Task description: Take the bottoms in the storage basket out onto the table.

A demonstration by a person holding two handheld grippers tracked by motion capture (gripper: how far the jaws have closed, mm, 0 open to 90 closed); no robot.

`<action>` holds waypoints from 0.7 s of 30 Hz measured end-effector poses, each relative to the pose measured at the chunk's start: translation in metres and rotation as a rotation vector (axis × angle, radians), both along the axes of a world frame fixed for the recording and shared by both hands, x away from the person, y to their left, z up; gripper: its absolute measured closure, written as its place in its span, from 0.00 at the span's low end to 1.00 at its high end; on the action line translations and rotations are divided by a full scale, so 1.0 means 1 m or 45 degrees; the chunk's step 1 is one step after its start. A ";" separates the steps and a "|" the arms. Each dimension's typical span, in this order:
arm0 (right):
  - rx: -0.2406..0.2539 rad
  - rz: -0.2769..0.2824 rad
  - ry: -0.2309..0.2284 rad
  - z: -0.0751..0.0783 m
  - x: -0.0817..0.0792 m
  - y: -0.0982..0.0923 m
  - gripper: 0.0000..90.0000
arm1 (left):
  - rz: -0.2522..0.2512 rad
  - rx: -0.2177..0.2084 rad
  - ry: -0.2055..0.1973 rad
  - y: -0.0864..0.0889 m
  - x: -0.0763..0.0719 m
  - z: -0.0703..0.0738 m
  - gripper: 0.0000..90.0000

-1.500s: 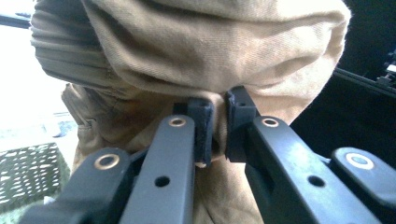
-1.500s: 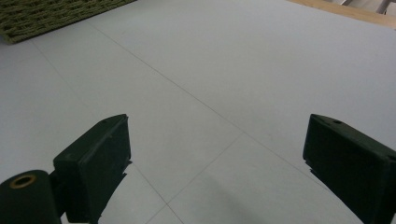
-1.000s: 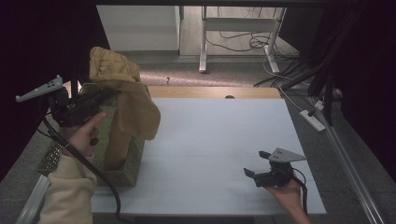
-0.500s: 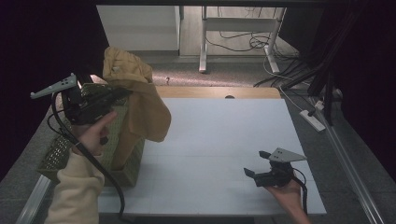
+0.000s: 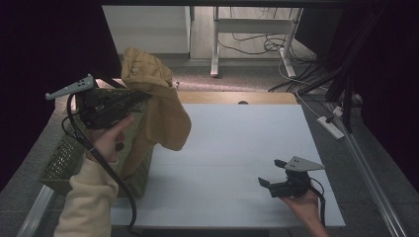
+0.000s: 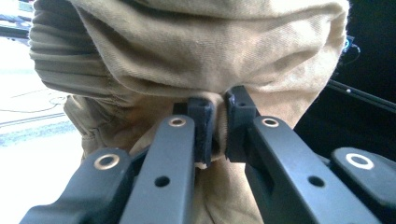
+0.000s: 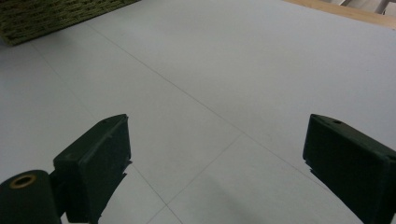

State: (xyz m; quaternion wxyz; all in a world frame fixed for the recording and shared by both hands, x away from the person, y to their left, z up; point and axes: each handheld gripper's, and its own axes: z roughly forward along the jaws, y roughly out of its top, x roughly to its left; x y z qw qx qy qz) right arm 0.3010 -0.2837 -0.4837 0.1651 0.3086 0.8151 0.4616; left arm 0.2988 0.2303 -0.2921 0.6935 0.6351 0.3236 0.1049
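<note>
One tan garment (image 5: 157, 106) pinched in left claw (image 5: 140, 96); right claw (image 5: 271, 174) wide, perhaps hovering; one basket (image 5: 63, 160).

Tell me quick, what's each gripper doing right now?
Left gripper: shut on the tan cloth.
Right gripper: open, holding nothing.

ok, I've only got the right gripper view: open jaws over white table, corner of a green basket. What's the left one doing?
Observer: The left gripper is shut on a tan garment, a fold pinched between its pads.
Operator: Garment on the table?
Observer: No, it hangs in the air over the woven basket at the table's left edge.
Operator: Right gripper close to it?
Observer: No. The right gripper sits apart, low over the white table near its front right.
</note>
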 end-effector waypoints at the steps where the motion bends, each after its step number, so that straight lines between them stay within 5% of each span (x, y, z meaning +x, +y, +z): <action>1: 0.000 -0.001 0.000 0.000 0.000 0.000 0.09 | -0.004 0.002 -0.002 -0.001 0.000 0.001 0.92; 21: 0.009 -0.009 -0.009 0.000 0.000 0.000 0.09 | -0.090 0.014 -0.009 -0.038 0.006 0.005 0.92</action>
